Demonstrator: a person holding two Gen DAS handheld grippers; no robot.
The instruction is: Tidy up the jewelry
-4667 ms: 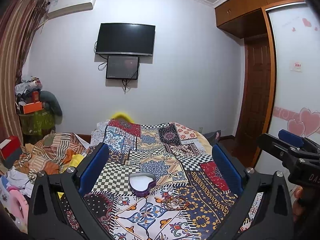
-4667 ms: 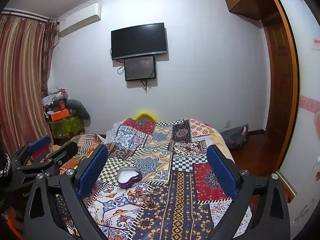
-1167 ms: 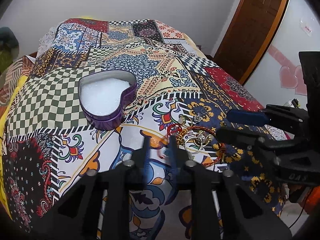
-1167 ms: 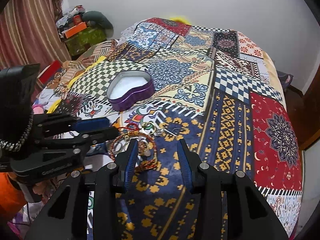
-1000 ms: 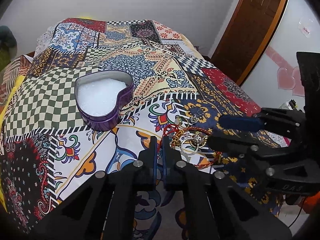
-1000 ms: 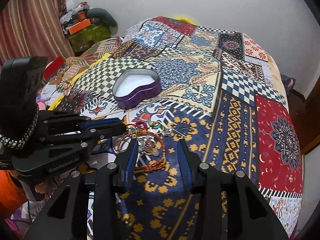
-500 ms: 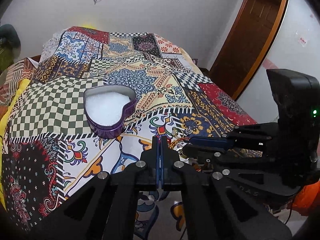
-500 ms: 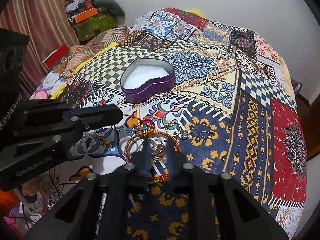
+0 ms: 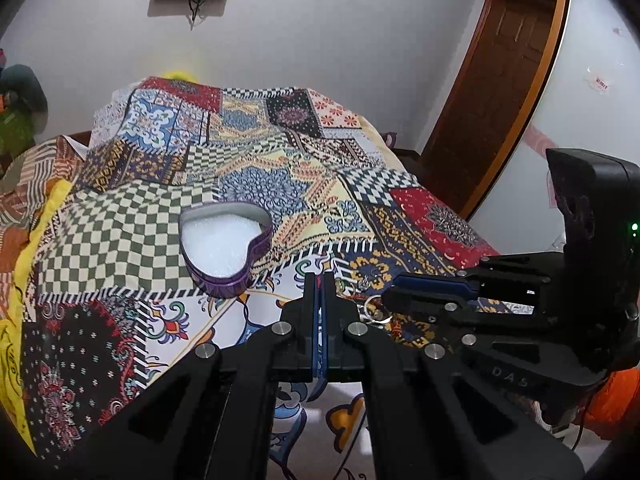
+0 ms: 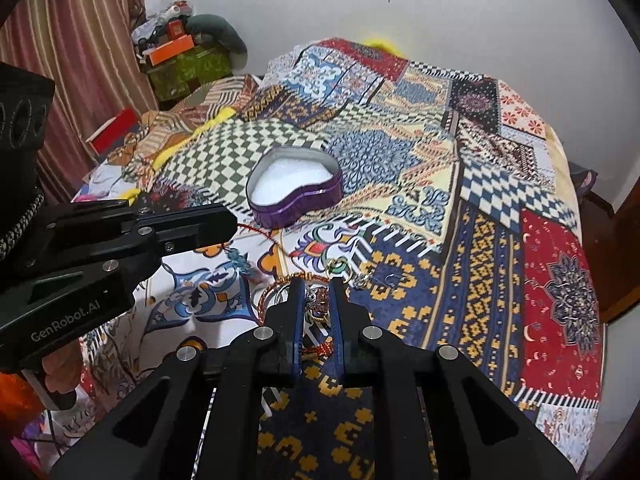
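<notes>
Right wrist view: jewelry pile (image 10: 320, 296) tangled on the bed quilt (image 10: 500, 216), near an open heart-shaped purple tin (image 10: 294, 192). Right gripper (image 10: 318, 300) jaws narrowed around a ring cluster, contact uncertain. Left gripper (image 9: 319, 280) jaws pressed together, pinching a thin red cord (image 10: 260, 234).

Bedspread (image 10: 500, 216): printed patchwork cloth, matt, softly creased. Heart-shaped box (image 10: 294, 192): thin metal by the look, glossy purple wall with ribbed bands, lined inside with white, grainy foam-like padding. Jewelry pile (image 10: 316, 300): shiny gold and silver metal rings, plus red and orange cord bangles, fibrous. Left gripper (image 9: 319, 280) and right gripper (image 10: 316, 292): matt black plastic, bright steel screw heads, blue rubbery pads. Door (image 9: 496, 92): brown varnished wood, semi-gloss. Curtain (image 10: 76, 48): striped cloth. Wall (image 9: 340, 28): smooth, matt paint.
</notes>
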